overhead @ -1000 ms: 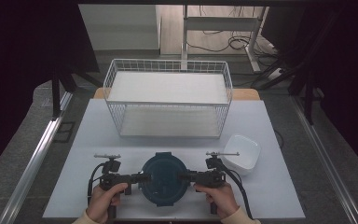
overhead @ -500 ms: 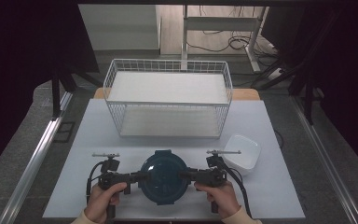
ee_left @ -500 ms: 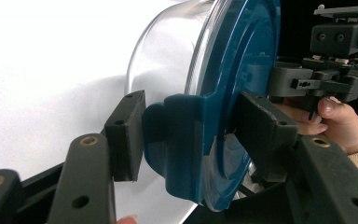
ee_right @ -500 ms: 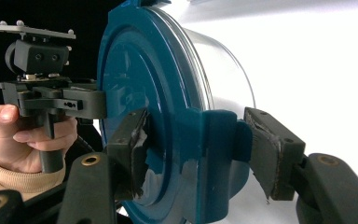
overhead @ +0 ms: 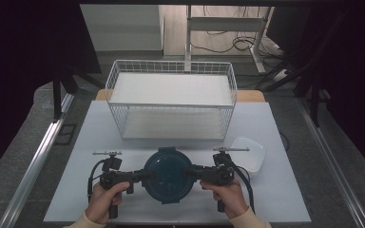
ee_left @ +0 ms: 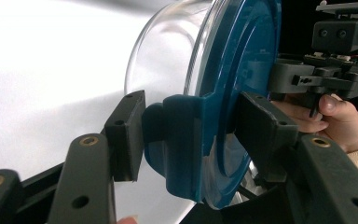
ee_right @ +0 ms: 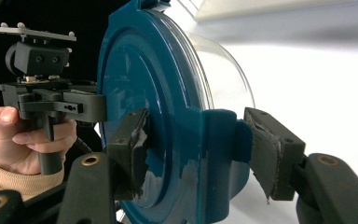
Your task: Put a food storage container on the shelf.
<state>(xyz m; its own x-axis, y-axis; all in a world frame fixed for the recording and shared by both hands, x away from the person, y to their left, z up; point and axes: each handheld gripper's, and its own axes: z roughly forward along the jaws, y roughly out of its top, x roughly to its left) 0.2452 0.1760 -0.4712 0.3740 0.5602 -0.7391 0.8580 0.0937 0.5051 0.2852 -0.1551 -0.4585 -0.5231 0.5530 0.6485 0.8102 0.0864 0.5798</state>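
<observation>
**A:** Two grips on one thing. My left gripper is clamped on the left latch tab of the round container; my right gripper is clamped on the opposite tab. In the left gripper view the pads squeeze the blue tab from both sides, and it's the same in the right gripper view.

**B:** Where's the container relative to the table?

**A:** Near the front edge of the tabletop, roughly centred. It's held level between my hands with the blue lid facing up. I think it's just off the surface, but the high view is too flat to be sure.

**B:** Axis?

**A:** It's round, so there's no long axis. The line that matters runs tab to tab, parallel to the front edge. Both hands are equally close, one at each end, so any move has to be symmetric.

**B:** Target?

**A:** Likely the wire basket, straight ahead toward the back edge. The rim sits higher than the lid, so lift first, then go forward.

**B:** Contents?

**A:** The clear bowl under the lid looks empty. The basket is empty too, with just a white liner on its floor. A small clear tub sits open by my right hand near the right edge, with nothing in it that I can make out.
</observation>
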